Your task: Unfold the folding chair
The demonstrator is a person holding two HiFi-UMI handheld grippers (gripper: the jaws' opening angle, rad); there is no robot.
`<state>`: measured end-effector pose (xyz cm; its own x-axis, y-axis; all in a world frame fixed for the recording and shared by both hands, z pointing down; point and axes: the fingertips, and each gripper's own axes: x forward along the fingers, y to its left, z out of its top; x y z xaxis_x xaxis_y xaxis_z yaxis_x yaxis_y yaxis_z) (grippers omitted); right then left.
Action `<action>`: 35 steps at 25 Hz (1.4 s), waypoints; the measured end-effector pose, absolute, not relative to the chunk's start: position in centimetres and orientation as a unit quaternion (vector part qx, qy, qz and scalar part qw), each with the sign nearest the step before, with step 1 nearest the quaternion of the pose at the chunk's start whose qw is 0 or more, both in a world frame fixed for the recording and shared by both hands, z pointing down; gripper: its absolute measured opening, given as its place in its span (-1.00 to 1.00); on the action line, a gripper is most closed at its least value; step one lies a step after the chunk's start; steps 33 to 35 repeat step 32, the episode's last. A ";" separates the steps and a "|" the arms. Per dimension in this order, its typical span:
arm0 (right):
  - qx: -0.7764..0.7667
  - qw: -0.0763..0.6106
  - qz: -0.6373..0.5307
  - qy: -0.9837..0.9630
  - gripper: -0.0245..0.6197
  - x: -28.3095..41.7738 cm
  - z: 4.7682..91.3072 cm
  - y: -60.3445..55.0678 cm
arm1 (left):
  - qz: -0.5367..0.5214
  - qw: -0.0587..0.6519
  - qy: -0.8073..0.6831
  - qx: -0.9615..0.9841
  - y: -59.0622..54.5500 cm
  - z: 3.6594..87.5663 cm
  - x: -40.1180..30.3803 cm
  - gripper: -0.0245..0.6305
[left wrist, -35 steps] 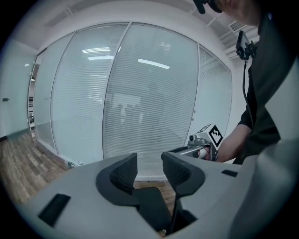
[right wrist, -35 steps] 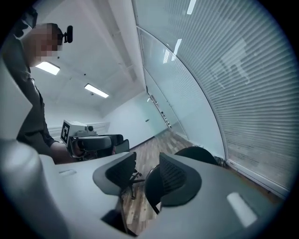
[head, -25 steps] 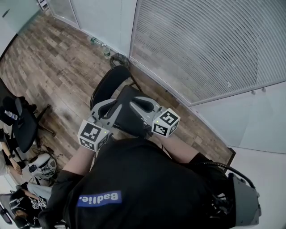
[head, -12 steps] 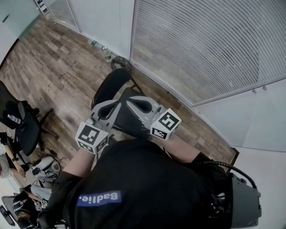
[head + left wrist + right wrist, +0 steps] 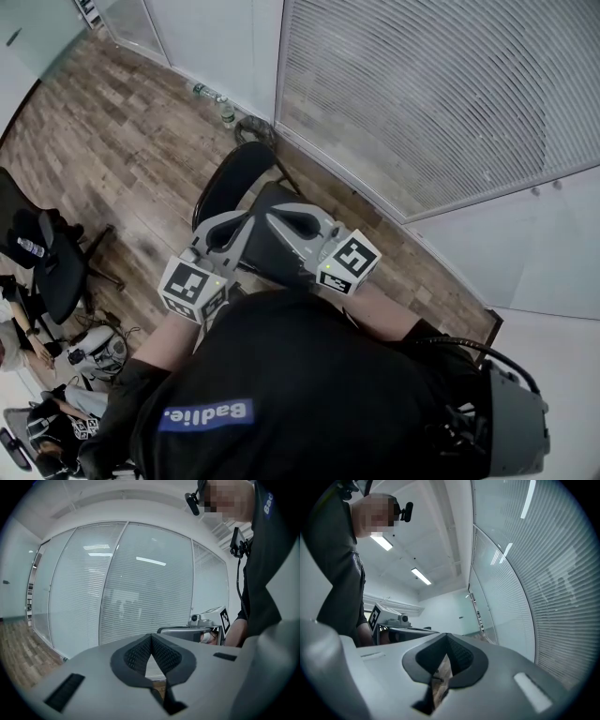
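Now the grey left gripper (image 5: 151,641) is held with its jaws pressed together on nothing, and the grey right gripper (image 5: 446,640) likewise. Below them, the black folding chair (image 5: 234,178) is seen on the brown wood-plank floor (image 5: 122,122), near the blind-covered glass wall (image 5: 412,94).

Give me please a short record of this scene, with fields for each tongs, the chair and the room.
left tongs: shut, just closed, nothing between the tips
right tongs: shut, just closed, nothing between the tips
folding chair: black, on the floor below both tongs, not gripped; folded or not, cannot tell
floor: wood planks
glass wall: blinds behind the glass, beyond the chair
office chair: dark, at the head view's left edge
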<state>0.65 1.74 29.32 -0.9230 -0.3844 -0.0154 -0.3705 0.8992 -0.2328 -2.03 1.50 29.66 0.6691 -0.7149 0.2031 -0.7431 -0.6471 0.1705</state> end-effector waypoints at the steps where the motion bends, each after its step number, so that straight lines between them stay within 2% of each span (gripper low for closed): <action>1: -0.193 0.030 -0.112 0.974 -0.92 0.6 29.3 1.8 | 0.058 0.120 -0.402 0.906 1.5 29.6 -2.0 -0.91; 35: -0.179 0.026 -0.117 0.976 -0.92 -1.8 29.9 3.4 | 0.046 0.133 -0.422 0.896 3.9 29.8 -4.4 -0.91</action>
